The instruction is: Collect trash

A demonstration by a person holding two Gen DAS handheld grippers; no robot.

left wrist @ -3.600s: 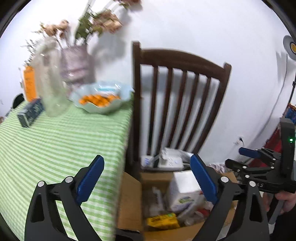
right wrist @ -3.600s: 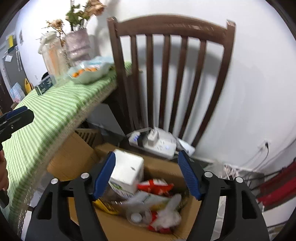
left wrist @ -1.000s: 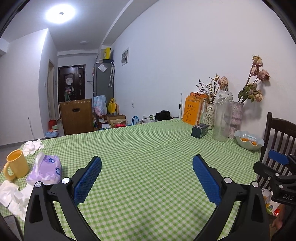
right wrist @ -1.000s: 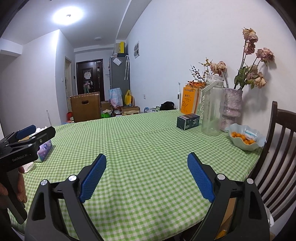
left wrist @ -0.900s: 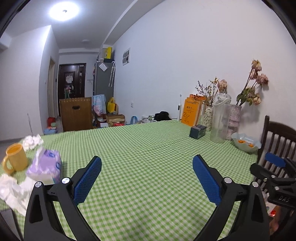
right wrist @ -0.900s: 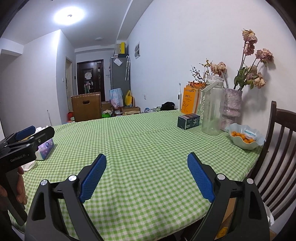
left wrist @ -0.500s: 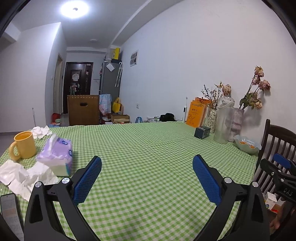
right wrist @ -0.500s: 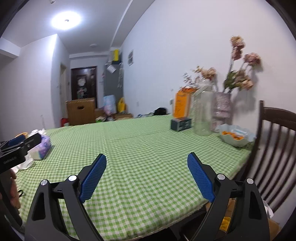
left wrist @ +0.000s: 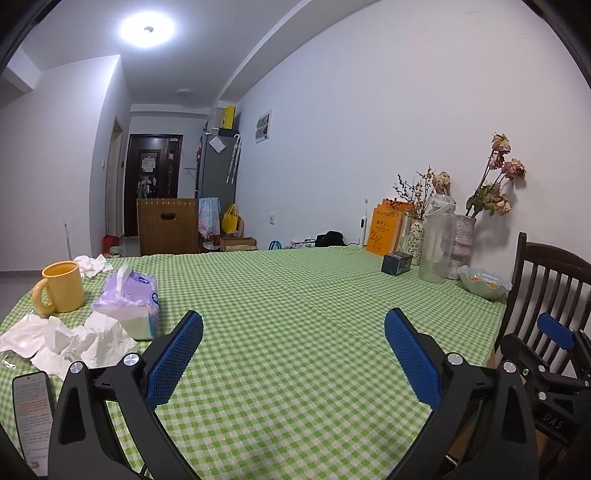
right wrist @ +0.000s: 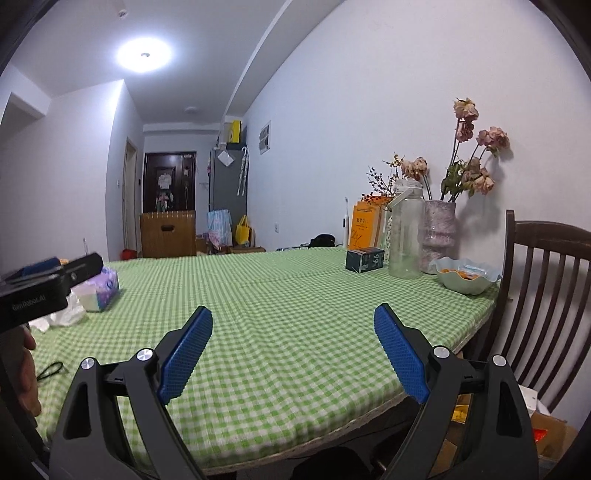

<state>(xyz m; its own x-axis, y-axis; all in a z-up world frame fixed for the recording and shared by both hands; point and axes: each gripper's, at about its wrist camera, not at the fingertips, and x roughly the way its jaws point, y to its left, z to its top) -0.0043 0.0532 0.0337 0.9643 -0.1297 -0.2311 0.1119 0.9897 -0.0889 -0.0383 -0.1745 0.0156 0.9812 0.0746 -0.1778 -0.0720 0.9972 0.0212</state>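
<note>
Crumpled tissues [left wrist: 70,341]: left table edge, beside tissue pack [left wrist: 129,295]; we judge them light, soft; pinch a raised fold.
Left gripper [left wrist: 293,356]: fingers wide, empty.
Right gripper [right wrist: 293,350]: fingers wide, empty.

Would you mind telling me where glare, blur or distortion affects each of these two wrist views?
Left wrist view: the round ceiling light blows out white, and fisheye bends the walls. Right wrist view: the same light glares, and the green checked tablecloth's near edge is soft.
</note>
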